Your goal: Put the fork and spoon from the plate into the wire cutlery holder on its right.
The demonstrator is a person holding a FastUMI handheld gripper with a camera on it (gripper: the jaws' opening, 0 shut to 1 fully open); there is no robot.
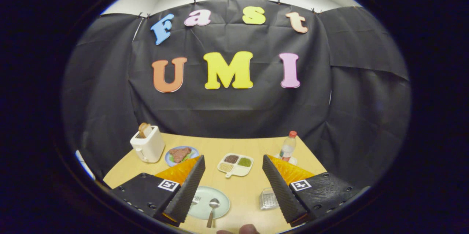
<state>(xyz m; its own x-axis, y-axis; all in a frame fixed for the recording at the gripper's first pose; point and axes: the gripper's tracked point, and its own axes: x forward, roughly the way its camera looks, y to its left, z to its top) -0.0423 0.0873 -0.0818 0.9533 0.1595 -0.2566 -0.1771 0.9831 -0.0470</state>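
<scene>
Spread wide with nothing held, the gripper hangs above a pale round plate on the light wooden table. On that plate a metal spoon lies bowl away from the camera, handle toward it; a fork peeks beside the left finger. Right of the plate stands the wire cutlery holder. Beyond the plate sits a divided dish of grains.
</scene>
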